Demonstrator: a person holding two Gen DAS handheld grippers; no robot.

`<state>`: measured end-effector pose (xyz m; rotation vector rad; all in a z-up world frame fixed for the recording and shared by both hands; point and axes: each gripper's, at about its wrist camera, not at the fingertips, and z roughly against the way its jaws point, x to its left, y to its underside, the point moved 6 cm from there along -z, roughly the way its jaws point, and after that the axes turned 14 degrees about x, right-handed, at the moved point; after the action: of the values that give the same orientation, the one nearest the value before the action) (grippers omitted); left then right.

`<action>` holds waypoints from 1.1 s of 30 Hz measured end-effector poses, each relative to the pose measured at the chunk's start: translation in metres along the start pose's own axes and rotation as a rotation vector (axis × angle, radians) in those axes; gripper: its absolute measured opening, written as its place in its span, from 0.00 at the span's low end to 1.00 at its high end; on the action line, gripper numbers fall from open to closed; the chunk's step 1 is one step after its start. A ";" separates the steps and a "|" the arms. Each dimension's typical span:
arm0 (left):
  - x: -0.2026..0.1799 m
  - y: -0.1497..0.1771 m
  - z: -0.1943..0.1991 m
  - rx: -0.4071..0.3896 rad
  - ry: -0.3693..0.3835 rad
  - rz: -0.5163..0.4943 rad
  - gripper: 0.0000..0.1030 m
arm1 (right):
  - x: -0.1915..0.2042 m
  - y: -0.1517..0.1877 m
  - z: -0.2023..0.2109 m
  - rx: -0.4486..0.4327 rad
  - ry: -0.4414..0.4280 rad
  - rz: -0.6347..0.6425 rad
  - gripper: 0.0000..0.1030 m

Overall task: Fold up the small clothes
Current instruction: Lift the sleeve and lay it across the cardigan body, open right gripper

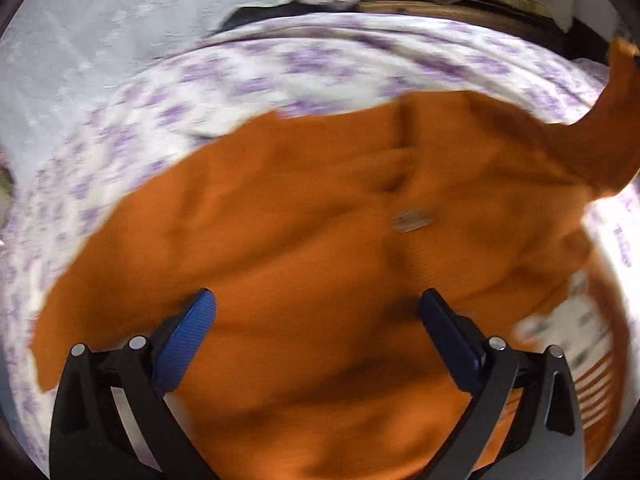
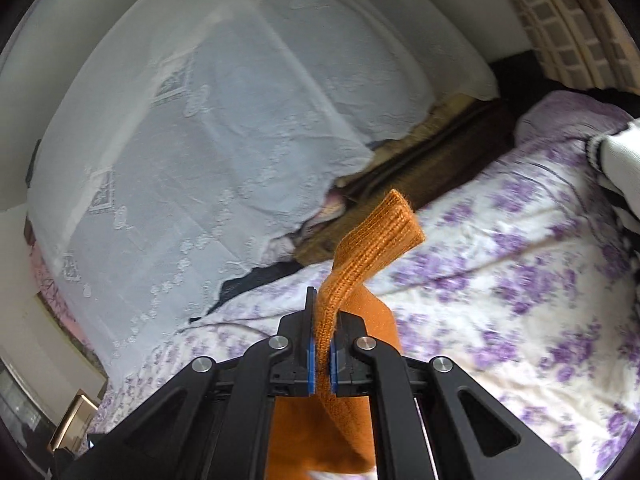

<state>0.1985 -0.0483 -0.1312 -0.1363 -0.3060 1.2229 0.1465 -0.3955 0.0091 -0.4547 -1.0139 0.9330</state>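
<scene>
In the left wrist view, the left gripper (image 1: 316,306) points down over an orange knitted sweater (image 1: 320,216) that lies spread on a bed sheet with purple flowers (image 1: 168,112); its two blue pads (image 1: 188,336) stand wide apart and nothing is between them, so this tong is spread and holds nothing; the sweater fills most of the lower part of the picture, and a small grey label (image 1: 412,220) shows near its middle; at the right edge one part of the sweater, probably a sleeve, rises up from the bed; the whole picture is blurred, so the fine folds cannot be read; behind the bed hangs a white lace curtain (image 1: 100,28). In the right wrist view, the right gripper (image 2: 322,344) has its fingers pressed together on a ribbed edge of the orange sweater (image 2: 376,232); the knit passes between the blue pads (image 2: 311,364), its free end sticks up and bends to the right above the fingertips, and the rest hangs down below the gripper; the flowered sheet (image 2: 500,280) lies beyond and to the right; a white garment with dark stripes (image 2: 616,164) rests at the far right of the bed; the lace curtain (image 2: 200,140) covers the left half, and a dark wooden bed frame (image 2: 440,160) runs between the curtain and the sheet.
</scene>
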 end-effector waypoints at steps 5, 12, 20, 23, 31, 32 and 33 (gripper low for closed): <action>0.083 0.036 -0.007 -0.011 0.035 0.144 0.96 | 0.053 0.010 -0.010 0.027 -0.027 0.070 0.05; 0.161 0.085 -0.018 -0.027 0.055 0.276 0.96 | 0.118 0.032 -0.028 0.064 -0.040 0.175 0.05; 0.159 0.090 -0.016 -0.034 0.042 0.270 0.96 | 0.175 0.071 -0.056 0.128 -0.065 0.245 0.05; 0.159 0.094 -0.016 -0.034 0.036 0.262 0.96 | 0.189 0.088 -0.070 0.162 -0.069 0.275 0.05; 0.162 0.098 -0.016 -0.030 0.036 0.264 0.96 | 0.200 0.158 -0.126 0.357 0.017 0.380 0.05; 0.161 0.098 -0.017 -0.029 0.033 0.263 0.96 | 0.199 0.168 -0.133 0.387 0.033 0.398 0.05; 0.161 0.098 -0.017 -0.029 0.032 0.262 0.96 | 0.199 0.178 -0.140 0.421 0.047 0.417 0.06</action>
<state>0.1646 0.1374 -0.1481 -0.2257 -0.2840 1.4743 0.2298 -0.1201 -0.0815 -0.3345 -0.6610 1.4651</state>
